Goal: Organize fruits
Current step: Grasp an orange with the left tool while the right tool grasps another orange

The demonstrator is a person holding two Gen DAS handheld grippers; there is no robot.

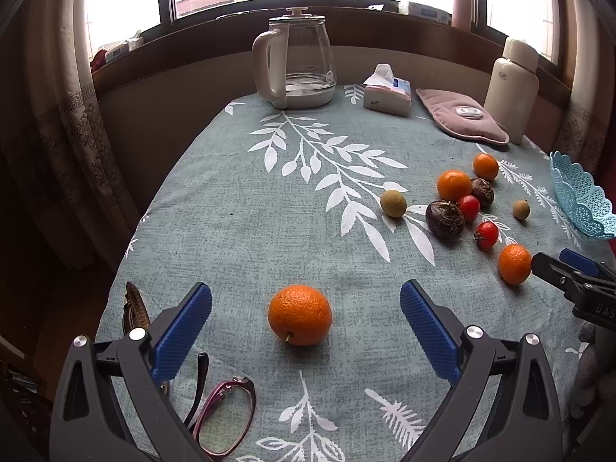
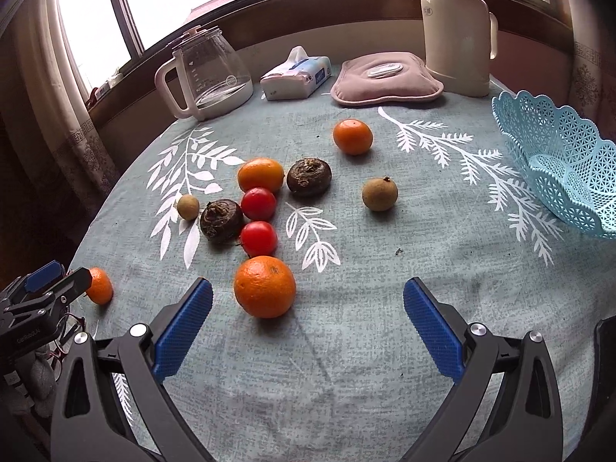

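**Fruits lay loose on the cloth, both grippers wide and empty**

Fruits were scattered over your leaf-print tablecloth, none of them in the blue lattice basket at the right edge. Your left gripper stood spread wide with nothing in it; a lone orange sat on the cloth between its blue pads, touching neither. Your right gripper was likewise wide apart and held nothing, with the nearest orange just inside its left pad, apart from it.

Behind that orange you had two cherry tomatoes, two dark water chestnuts, two more oranges and two small tan round fruits, the middle ones bunched closely together.

A pair of glasses lay by your left gripper. At the far edge stood a glass kettle, a tissue pack, a pink pad and a cream flask.
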